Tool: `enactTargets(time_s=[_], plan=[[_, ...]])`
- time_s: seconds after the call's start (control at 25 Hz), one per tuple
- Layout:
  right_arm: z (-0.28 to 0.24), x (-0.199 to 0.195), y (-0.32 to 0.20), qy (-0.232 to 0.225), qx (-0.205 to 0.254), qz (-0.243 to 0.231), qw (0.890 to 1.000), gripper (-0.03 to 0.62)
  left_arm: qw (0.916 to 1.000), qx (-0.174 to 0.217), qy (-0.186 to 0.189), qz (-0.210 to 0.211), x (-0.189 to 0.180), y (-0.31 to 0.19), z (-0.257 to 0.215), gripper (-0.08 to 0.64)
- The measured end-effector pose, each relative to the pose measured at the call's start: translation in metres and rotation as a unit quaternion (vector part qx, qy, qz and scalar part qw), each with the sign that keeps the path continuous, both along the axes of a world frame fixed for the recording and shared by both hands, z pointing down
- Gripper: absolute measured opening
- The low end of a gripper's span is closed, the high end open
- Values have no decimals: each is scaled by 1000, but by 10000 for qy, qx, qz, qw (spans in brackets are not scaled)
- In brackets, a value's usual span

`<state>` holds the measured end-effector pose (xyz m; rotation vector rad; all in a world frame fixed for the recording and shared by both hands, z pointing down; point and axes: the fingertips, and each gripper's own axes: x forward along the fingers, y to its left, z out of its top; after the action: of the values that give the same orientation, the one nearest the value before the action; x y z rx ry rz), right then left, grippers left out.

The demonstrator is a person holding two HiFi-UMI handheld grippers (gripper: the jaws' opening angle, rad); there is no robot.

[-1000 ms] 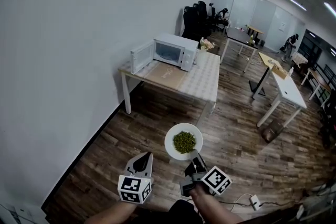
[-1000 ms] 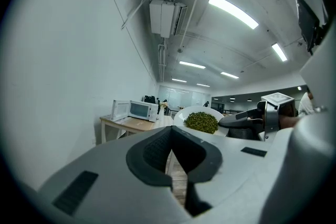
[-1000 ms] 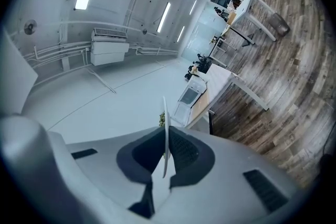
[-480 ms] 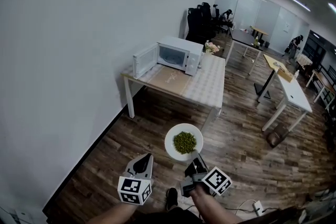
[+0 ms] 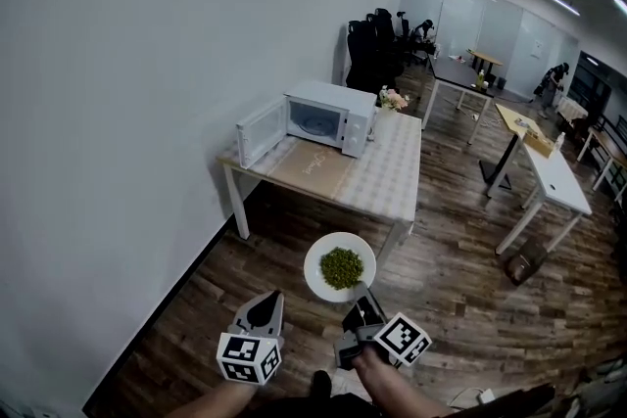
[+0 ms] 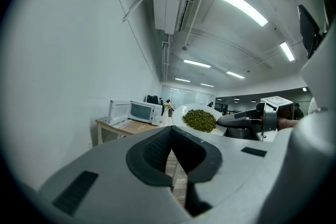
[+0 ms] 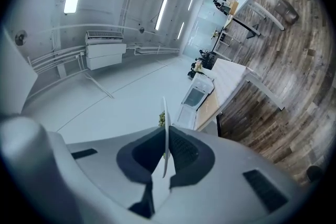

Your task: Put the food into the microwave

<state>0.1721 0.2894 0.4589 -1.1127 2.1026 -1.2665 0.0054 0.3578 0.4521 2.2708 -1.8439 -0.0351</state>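
Observation:
A white plate (image 5: 338,255) heaped with green peas (image 5: 341,267) hangs level over the wooden floor, and my right gripper (image 5: 361,296) is shut on its near rim. In the right gripper view the plate (image 7: 165,136) stands edge-on between the pads. My left gripper (image 5: 267,299) hovers beside it on the left, shut and empty; from it I see the plate (image 6: 202,119) to the right. The white microwave (image 5: 325,116) sits on a table (image 5: 377,179) ahead with its door (image 5: 259,131) swung open to the left. It also shows as the microwave (image 6: 140,111) and the microwave (image 7: 195,96) far ahead.
A white wall runs along the left. A small vase of flowers (image 5: 393,100) stands right of the microwave. Black office chairs (image 5: 374,44) stand behind the table. White desks (image 5: 556,179) and a box (image 5: 525,260) on the floor lie to the right.
Both grippers and the plate have travelled forward towards the table together. The microwave table now sits a little nearer and more to the left in the head view.

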Motion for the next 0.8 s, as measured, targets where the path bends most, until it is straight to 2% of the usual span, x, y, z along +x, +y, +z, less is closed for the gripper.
enactTargets(time_s=[0.16, 0.44, 0.8], plan=[[3, 7, -28, 34, -51, -104, 9999, 21, 10000, 15, -49, -17, 7, -29, -3, 8], [2, 18, -82, -235, 42, -256, 9994, 20, 9998, -89, -183, -48, 28, -83, 1, 8], [13, 43, -138, -152, -99, -279, 9994, 20, 9990, -267, -342, -110, 48, -140, 6, 8]])
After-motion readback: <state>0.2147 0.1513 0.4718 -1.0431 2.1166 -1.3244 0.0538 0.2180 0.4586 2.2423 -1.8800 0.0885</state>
